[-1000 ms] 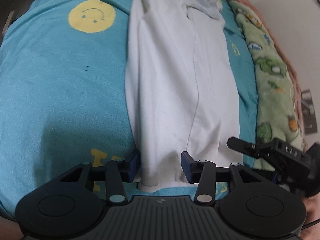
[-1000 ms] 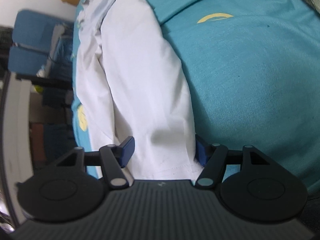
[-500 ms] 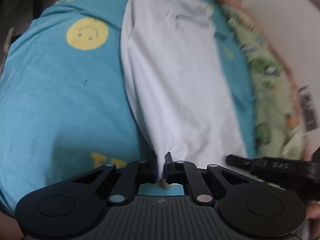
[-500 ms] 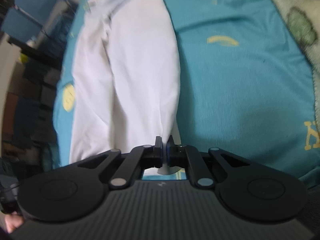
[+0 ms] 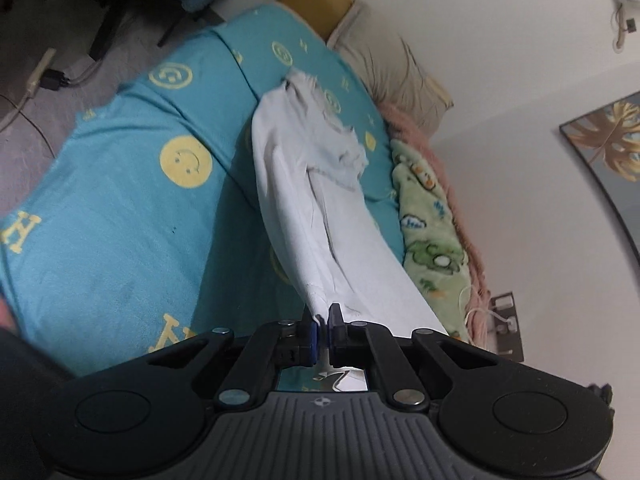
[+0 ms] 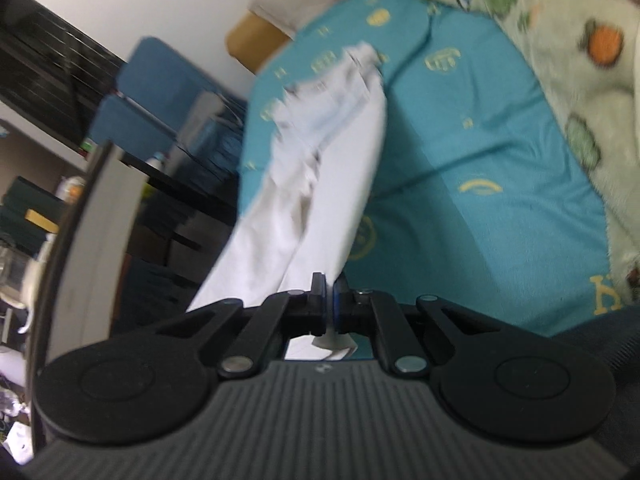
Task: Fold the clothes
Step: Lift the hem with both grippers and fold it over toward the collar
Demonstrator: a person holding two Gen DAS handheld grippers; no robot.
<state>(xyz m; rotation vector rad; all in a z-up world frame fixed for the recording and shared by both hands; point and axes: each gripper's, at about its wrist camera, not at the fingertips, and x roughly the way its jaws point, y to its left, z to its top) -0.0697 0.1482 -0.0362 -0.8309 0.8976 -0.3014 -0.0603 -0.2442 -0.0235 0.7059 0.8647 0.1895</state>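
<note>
A white garment (image 5: 316, 200) stretches from the teal bedspread (image 5: 120, 216) up to both grippers, its near end lifted off the bed and its far, frayed end still lying on the cover. My left gripper (image 5: 323, 314) is shut on the garment's near hem. In the right wrist view the same white garment (image 6: 320, 184) hangs up to my right gripper (image 6: 329, 282), which is shut on the hem's other corner. A bit of white cloth shows behind each pair of jaws.
A green cartoon-print blanket (image 5: 424, 232) and pink fringe lie along the wall side of the bed. Pillows (image 5: 392, 68) sit at the bed's head. Blue chairs (image 6: 156, 92) and dark shelves stand beside the bed; cables cross the floor (image 5: 36, 92).
Both grippers went from open around the hem to shut on it, then rose, lifting the garment's near end off the bed. Much more of the room shows now.
</note>
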